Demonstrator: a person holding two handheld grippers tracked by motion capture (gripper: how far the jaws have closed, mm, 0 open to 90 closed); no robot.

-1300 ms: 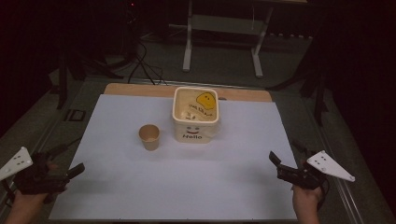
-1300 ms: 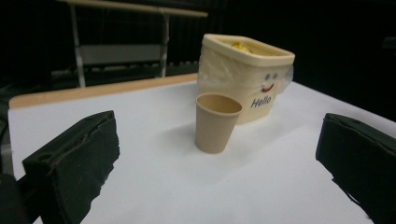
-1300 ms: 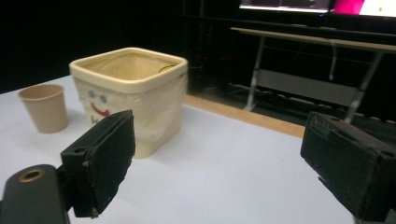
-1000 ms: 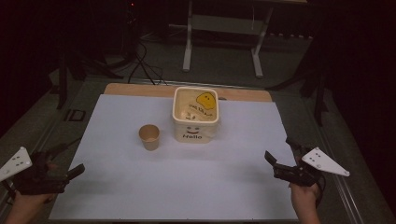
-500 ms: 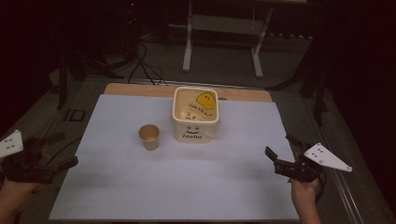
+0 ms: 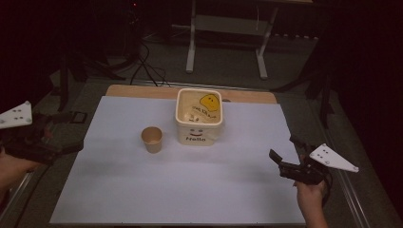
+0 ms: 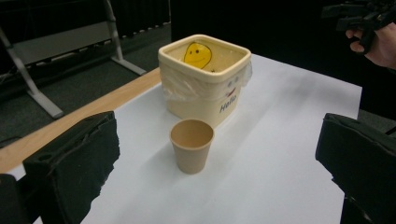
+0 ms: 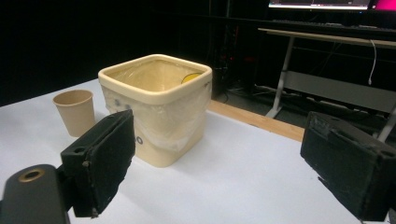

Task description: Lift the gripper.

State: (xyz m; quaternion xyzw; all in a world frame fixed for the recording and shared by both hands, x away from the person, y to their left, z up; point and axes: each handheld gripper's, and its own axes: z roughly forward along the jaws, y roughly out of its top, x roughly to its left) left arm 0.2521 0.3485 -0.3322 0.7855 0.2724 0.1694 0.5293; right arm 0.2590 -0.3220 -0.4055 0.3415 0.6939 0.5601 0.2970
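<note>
A brown paper cup [image 6: 152,138] stands upright and empty on the white sheet, just left of a cream square bin [image 6: 199,115]. The bin has a plastic liner, a yellow smiley inside and "Hello" on its front. My left gripper [image 6: 75,132] hovers at the sheet's left edge, open and holding nothing. In the left gripper view it faces the cup [image 7: 191,144] and the bin [image 7: 205,77]. My right gripper [image 6: 283,147] sits open near the sheet's right edge, aimed toward the bin [image 8: 156,107], with the cup [image 8: 74,111] beyond it at left. Nothing lies between its pads [image 8: 105,158].
The white sheet [image 6: 190,194] covers most of the table, and a wooden strip [image 6: 142,91] shows along its far edge. A metal desk frame [image 6: 223,28] and cables [image 6: 142,71] stand on the dark floor behind. The other hand and its gripper [image 7: 359,16] show beyond the sheet's far corner in the left gripper view.
My left gripper has moved away from the near left corner, farther up along the sheet's left edge. The right gripper has barely shifted. Cup and bin have not moved.
</note>
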